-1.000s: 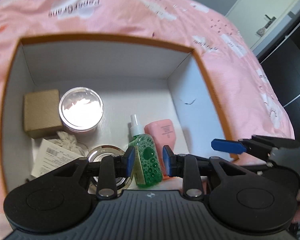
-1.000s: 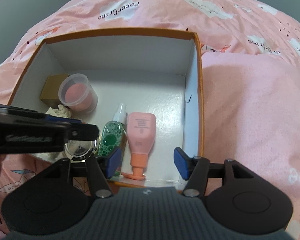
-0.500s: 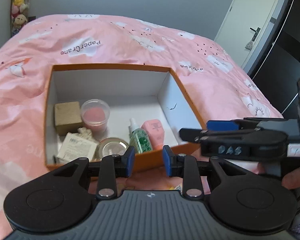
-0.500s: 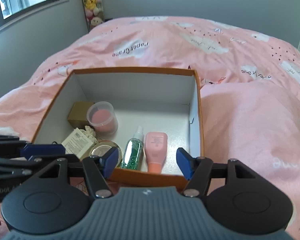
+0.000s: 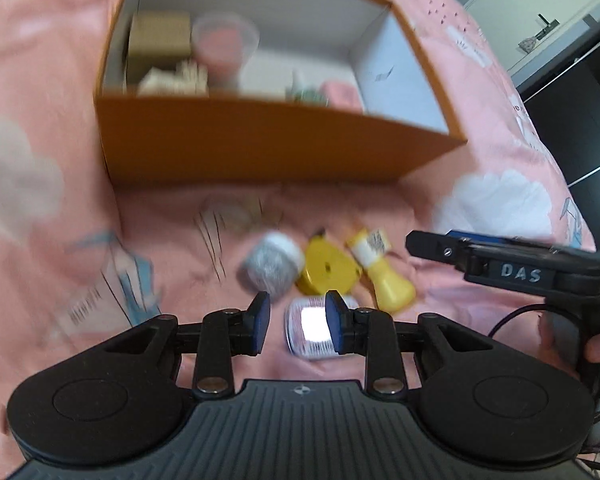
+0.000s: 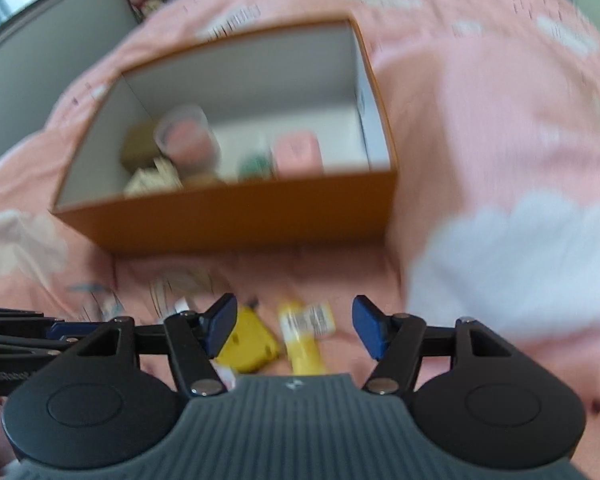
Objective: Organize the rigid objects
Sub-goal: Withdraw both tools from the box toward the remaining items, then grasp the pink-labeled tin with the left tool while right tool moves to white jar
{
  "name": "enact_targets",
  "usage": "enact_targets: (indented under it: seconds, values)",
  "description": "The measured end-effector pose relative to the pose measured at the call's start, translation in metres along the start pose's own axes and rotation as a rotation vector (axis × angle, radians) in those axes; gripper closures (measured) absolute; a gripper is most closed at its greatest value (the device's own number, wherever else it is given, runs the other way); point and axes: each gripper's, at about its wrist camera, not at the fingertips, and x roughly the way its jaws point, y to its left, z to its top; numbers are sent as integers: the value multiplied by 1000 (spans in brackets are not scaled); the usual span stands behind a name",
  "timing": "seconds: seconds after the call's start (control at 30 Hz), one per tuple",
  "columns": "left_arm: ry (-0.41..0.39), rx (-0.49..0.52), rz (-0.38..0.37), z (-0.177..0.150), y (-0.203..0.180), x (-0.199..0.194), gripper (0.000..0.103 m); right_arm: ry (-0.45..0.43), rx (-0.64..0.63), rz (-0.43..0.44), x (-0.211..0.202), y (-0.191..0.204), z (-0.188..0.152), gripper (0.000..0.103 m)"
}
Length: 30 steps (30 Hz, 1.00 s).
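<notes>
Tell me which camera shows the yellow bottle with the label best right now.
The left wrist view: the whole yellow bottle lies in sight on the pink bedspread, beside a yellow disc-shaped item. The right wrist view shows only its labelled part; the rest is hidden behind the gripper body.

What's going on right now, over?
Both claws, left and right, open and empty. Yellow bottle, yellow disc, white jar lie outside box. Nothing blocking.
</notes>
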Motion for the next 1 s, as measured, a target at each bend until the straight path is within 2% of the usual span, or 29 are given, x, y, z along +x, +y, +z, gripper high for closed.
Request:
enact_targets:
  seconds: [0.17, 0.23, 0.3, 0.37, 0.47, 0.53, 0.67, 0.8, 0.93, 1.0]
  values:
    - [86, -78, -44, -10, 10, 18, 70, 109, 48, 1, 18, -6, -18, 41]
    - [116, -101, -71, -12, 11, 25, 66, 144, 70, 14, 23, -8, -28, 46]
    - [113, -116, -82, -12, 14, 31, 59, 165, 91, 13, 28, -10, -32, 46]
    - [107, -129, -68, -11, 16, 36, 58, 171, 105, 16, 31, -13, -35, 46]
    - [121, -116, -62, -10, 12, 44, 56, 186, 103, 9, 35, -11, -40, 47]
    - [124, -88, -62, -9, 5, 48, 51, 187, 94, 8, 37, -7, -41, 47]
    - [134, -57, -60, -7, 1, 59, 51, 181, 89, 13, 39, -7, -39, 48]
    - [145, -41, -78, -7, -1, 73, 39, 167, 79, 6, 37, -9, -36, 48]
    - [156, 13, -60, -9, -8, 84, 42, 175, 73, 11, 40, -9, -36, 50]
    - [150, 41, -53, -10, -12, 85, 48, 174, 69, 12, 42, -8, -35, 50]
